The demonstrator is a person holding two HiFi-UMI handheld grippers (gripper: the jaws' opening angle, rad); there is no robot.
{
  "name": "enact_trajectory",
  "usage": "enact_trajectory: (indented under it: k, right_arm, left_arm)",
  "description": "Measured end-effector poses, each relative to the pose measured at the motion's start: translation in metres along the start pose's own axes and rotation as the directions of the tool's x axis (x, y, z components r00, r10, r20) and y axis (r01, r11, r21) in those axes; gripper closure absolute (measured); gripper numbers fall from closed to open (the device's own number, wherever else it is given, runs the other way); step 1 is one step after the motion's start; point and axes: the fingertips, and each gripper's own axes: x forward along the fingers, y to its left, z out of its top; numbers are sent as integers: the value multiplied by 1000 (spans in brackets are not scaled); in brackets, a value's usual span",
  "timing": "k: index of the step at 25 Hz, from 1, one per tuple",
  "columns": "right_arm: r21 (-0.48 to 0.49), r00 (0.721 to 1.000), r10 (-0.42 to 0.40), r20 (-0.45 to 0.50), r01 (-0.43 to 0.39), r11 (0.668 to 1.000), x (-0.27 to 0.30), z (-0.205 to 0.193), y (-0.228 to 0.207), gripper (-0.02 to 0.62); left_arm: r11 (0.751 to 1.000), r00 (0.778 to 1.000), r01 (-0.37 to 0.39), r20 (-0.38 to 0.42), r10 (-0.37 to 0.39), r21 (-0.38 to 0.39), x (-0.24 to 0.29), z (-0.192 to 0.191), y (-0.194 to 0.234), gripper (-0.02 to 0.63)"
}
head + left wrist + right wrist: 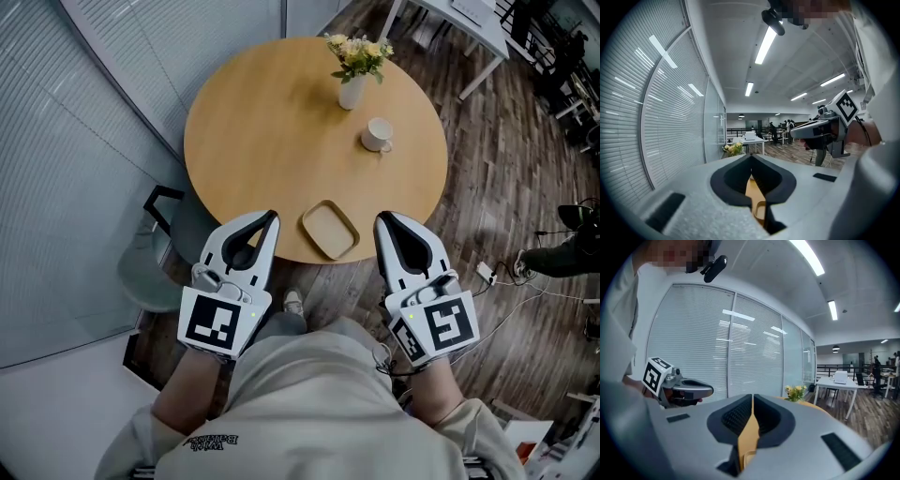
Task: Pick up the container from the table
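Observation:
The container (pixel 329 229) is a shallow tan tray with rounded corners, lying near the front edge of the round wooden table (pixel 262 131). My left gripper (pixel 271 217) hovers just left of it at the table's edge, jaws shut on nothing. My right gripper (pixel 382 218) hangs just right of it, also shut and empty. In the left gripper view a strip of the tray (pixel 759 208) shows through the slit below the closed left gripper (pixel 751 155). In the right gripper view the right gripper (pixel 752 396) is likewise closed, tan wood showing in the slit.
A white cup (pixel 377 135) and a white vase of flowers (pixel 353 89) stand on the table's far right part. A grey chair (pixel 159 262) is tucked at the left. Cables and a power strip (pixel 486 274) lie on the wooden floor at right.

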Motion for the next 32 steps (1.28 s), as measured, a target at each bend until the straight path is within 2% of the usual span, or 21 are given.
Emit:
enact_trajectory:
  k: [19,32]
  right_arm:
    - [12,999,47,0,-47,999,6,-1,-25,560]
    - [39,997,74,-31,-73,997,20,-10,-44,558]
  left_arm:
    - [998,998,-58,-4,58,19,14,14,-7,586]
    - [997,998,-58,-16,59,40,39,18,-13,587]
